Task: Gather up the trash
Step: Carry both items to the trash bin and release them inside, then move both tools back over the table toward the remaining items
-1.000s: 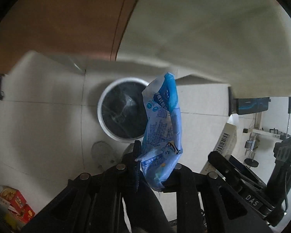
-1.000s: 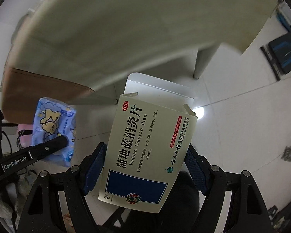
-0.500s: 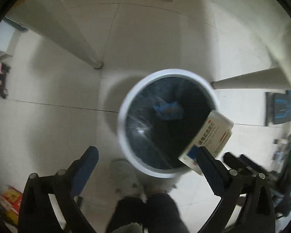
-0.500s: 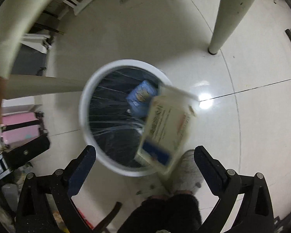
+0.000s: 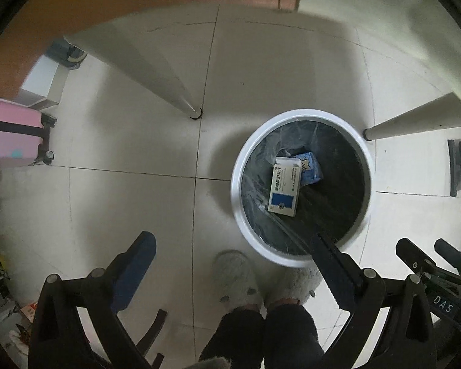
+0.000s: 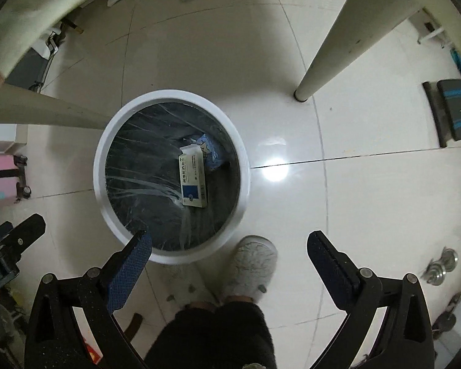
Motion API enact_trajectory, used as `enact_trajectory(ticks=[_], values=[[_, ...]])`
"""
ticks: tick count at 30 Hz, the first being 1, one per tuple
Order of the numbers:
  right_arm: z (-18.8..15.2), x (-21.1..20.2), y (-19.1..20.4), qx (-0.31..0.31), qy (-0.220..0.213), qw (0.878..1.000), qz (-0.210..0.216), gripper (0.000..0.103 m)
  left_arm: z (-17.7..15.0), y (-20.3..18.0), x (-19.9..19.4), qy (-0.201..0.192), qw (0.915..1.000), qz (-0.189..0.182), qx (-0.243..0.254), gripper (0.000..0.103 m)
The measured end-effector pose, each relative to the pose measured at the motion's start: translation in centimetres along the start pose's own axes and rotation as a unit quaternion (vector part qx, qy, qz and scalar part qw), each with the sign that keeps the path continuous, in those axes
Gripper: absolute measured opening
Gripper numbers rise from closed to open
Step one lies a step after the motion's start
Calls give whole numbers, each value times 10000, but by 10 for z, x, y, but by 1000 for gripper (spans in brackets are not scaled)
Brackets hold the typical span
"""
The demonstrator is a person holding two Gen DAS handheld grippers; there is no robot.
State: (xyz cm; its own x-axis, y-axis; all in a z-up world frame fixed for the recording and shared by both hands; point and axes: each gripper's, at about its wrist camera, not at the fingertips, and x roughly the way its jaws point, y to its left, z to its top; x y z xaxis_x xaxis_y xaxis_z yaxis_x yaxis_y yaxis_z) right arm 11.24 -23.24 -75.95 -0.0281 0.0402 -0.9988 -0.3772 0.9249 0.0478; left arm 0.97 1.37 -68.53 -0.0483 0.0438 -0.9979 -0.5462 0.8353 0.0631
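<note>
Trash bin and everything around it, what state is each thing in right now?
Trash bin: upright, open-topped, lined with a bag.
Medicine box: lying flat inside the bin.
Blue wrapper: in the bin, partly under the box.
Left gripper: open, empty.
Right gripper: open, empty.
</note>
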Motion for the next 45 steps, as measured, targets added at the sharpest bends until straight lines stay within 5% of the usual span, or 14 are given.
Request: enact_trajectory(ticks=[10, 21, 28, 32, 37, 45], values=[[-17, -98, 10, -24, -230, 9996, -142, 102, -14, -5, -69, -133, 9998, -28, 172, 103], [-59, -249, 24, 30, -410, 9991, -35, 102, -44, 6, -196, -183, 9992, -200, 308, 103], [-66, -360, 25, 273, -736, 9964, 328, 102, -36, 5, -309, -1021, 9938, -81, 431, 103], [-49, -417, 3, 577, -1054, 9917, 458, 102, -10, -18, -363, -1708, 9821, 168, 781, 103], [-7, -457, -40, 877, -1276, 9874, 325, 102, 34, -55, -387, -2081, 9685, 395, 1310, 103], [97, -455, -112, 1153, -1154, 9857, 429, 102, 119, -144, -358, -1579, 9664, 497, 1968, 103]])
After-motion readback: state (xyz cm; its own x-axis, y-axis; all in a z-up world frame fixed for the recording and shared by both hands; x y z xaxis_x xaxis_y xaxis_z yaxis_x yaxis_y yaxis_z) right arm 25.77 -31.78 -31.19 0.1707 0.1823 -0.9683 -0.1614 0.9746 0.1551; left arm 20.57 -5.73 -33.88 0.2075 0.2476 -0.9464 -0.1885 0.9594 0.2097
